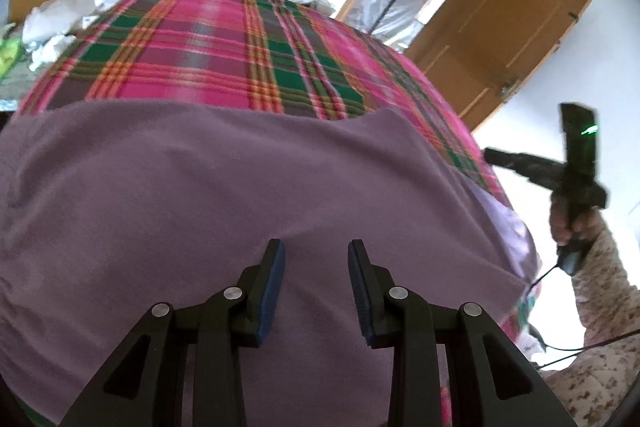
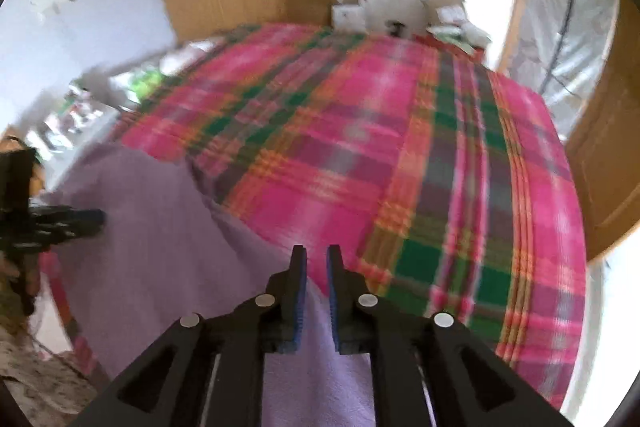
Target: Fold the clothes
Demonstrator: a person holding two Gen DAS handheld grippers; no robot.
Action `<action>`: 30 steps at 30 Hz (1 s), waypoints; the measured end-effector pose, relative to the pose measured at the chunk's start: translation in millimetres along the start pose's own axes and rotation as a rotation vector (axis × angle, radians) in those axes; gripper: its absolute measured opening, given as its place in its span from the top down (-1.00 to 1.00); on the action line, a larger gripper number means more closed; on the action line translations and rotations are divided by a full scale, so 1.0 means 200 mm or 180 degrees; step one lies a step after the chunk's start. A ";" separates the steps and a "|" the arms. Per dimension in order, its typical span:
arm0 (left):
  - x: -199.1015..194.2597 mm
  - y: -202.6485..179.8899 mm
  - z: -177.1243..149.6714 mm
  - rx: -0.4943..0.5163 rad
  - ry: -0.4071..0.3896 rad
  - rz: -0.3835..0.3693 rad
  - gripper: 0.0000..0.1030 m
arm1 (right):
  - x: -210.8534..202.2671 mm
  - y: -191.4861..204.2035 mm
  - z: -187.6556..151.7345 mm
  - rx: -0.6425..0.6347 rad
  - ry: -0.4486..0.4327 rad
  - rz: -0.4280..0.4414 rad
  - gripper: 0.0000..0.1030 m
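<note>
On the left, the left tongs (image 1: 316, 247) hover low over the purple garment (image 1: 200, 187), their 2 blue-padded fingers (image 1: 274, 287) standing apart with only flat cloth showing between them. Nothing is pinched here; they look placed over the middle of the cloth either to press it down or to be ready for a new grip. The garment itself lies spread across the near part of the bed, on the pink and green plaid bedspread (image 1: 224, 39), its far edge running almost straight across. That flat spread is probably what a fold needs: a smooth base before an edge is carried over.

Moving right, the cloth thins toward its side edge, where a paler lilac underside (image 1: 504, 215) shows near the bed's edge. Beyond it the person's hand (image 1: 568, 223) holds the right tongs (image 2: 316, 255) raised off to the side of the bed, a patterned sleeve (image 1: 600, 267) below.

In the right wrist view the fingers stand close, a narrow gap between the pads, and purple cloth passes under them; whether any fabric is caught I cannot tell, since the view is blurred. They sit right over the garment's right-hand edge, a sensible place from which to take that edge for the next fold. The rest of the bedspread to the right lies bare, leaving room to work.
</note>
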State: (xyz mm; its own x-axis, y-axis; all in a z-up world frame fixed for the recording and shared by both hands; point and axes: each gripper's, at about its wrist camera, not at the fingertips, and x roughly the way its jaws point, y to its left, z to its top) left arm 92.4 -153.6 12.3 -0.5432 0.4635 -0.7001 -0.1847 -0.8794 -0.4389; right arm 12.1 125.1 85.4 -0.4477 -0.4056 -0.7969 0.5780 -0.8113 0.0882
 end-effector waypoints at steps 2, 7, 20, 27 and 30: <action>-0.01 0.03 0.02 -0.0042 -0.0016 0.0071 0.34 | 0.04 0.05 0.06 0.0001 -0.0038 0.0301 0.49; -0.03 0.14 0.05 -0.0227 -0.0068 0.0144 0.34 | 0.29 0.23 0.15 -0.0217 0.0199 0.0675 0.43; -0.04 0.22 0.10 -0.0299 -0.0087 0.0072 0.34 | 0.58 0.25 0.27 -0.0070 0.0454 0.0932 0.94; -0.04 0.24 0.11 -0.0322 -0.0081 0.0018 0.34 | 0.66 0.22 0.26 -0.0016 0.0477 0.0770 0.66; -0.03 0.23 0.13 -0.0305 -0.0049 0.0081 0.34 | 0.61 0.17 0.26 0.0046 0.0414 0.0571 0.49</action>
State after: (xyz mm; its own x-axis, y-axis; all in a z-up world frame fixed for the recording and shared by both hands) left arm 67.0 -200.4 10.9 -0.5593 0.4389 -0.7033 -0.0921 -0.8760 -0.4734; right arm -57.9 25.3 23.0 -0.2462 -0.4868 -0.8381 0.6301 -0.7374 0.2432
